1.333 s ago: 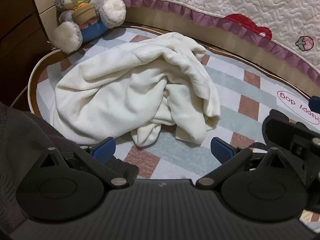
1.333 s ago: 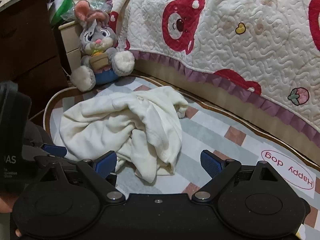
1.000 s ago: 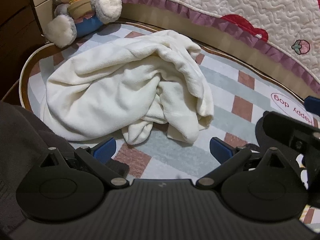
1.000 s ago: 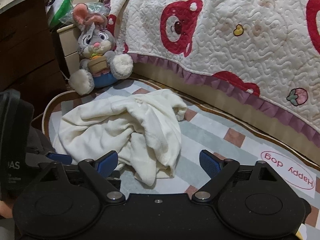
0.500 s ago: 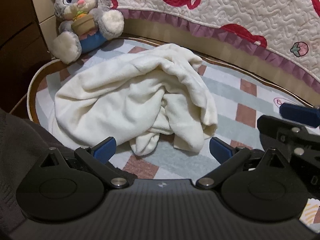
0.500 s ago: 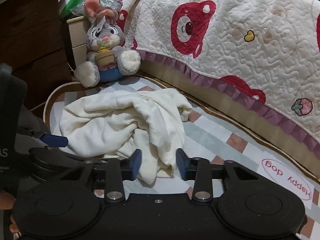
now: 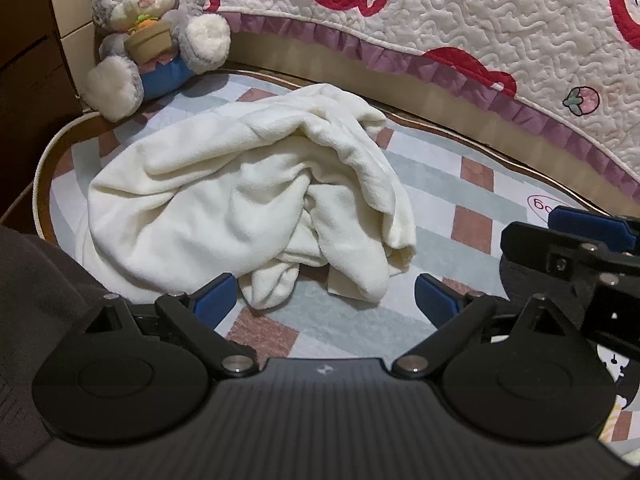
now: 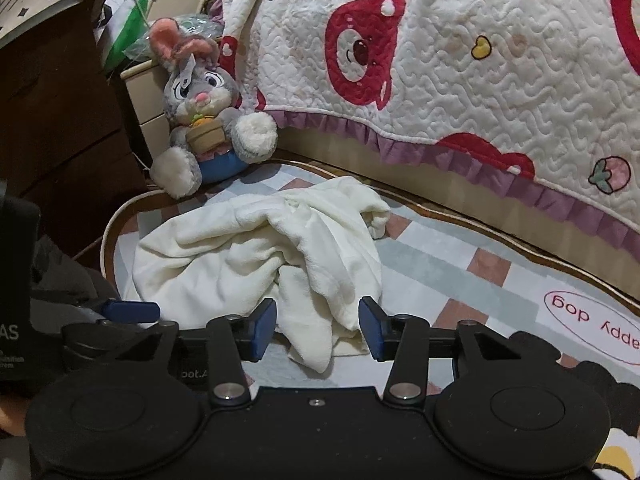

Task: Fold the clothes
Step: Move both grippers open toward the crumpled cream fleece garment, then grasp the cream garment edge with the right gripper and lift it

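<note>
A crumpled cream fleece garment (image 7: 240, 200) (image 8: 256, 256) lies in a heap on a checked rug (image 7: 472, 200) (image 8: 440, 272). My left gripper (image 7: 324, 302) hovers just short of its near edge, open wide and holding nothing. My right gripper (image 8: 317, 330) hangs over the same near edge to the right. Its jaws are partway apart and opening. A dangling fold shows between the blue pads, which do not press on it. One of the right gripper's fingers (image 7: 592, 232) reaches in at the right edge of the left wrist view.
A plush grey rabbit (image 7: 152, 32) (image 8: 204, 120) sits at the rug's far left corner. A quilted bedspread with red bears (image 7: 440, 8) (image 8: 480, 80) hangs along the far side. Dark wooden furniture (image 8: 60, 120) stands at the left. Dark cloth (image 7: 40, 280) lies beside the left gripper.
The right gripper's jaws went from wide to narrow, then parted somewhat again. Both views shifted slightly. The garment lies as before.
</note>
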The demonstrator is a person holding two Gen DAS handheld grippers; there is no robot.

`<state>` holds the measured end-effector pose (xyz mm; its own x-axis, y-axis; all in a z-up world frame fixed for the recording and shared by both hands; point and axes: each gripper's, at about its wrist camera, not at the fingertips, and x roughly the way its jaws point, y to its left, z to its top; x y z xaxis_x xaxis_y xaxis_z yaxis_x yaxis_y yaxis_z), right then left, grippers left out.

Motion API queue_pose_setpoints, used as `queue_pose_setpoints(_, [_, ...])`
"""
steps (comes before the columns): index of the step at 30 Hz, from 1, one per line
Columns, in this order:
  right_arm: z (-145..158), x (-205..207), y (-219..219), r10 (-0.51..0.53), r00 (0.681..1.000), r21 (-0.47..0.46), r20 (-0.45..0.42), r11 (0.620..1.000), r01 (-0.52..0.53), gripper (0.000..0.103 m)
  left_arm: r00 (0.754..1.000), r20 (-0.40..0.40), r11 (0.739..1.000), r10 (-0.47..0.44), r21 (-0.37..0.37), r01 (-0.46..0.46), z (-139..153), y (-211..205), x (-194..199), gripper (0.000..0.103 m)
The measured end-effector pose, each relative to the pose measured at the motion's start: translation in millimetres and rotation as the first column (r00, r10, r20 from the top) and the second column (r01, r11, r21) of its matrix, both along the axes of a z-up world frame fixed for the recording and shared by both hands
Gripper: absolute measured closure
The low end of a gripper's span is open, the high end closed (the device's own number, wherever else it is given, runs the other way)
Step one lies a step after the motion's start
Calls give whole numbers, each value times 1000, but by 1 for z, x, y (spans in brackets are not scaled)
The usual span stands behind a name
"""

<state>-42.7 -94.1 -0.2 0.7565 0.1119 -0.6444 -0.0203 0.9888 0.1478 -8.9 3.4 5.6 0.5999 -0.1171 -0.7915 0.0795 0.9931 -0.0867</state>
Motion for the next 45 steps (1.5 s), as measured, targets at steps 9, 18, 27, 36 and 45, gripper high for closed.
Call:
queue_pose_setpoints(9, [0, 0, 0, -8, 1000, -3, -5, 1000, 8, 45, 999, -25, 1000, 29, -2, -29, -3, 2, 2, 6])
queue_pose_setpoints(18, [-33, 19, -9, 26, 999, -99, 36, 995, -22, 16, 993, -21, 993, 115, 7, -115, -33, 20, 13, 5])
queue_pose_setpoints(27, [-82, 75, -29, 156, 988, -17, -10, 988, -156, 21, 979, -115, 986, 169, 16, -168, -47, 29, 47, 8])
queue_pose_setpoints(36, [-123, 145, -4, 213, 974, -57, -71, 974, -218, 18, 999, -11, 985, 51, 163, -48, -66, 16, 78, 8])
queue_pose_setpoints(45, [-172, 176, -1, 146, 983, 17, -114, 989, -145, 7, 981, 7, 976, 192, 106, -191, -99, 41, 81, 8])
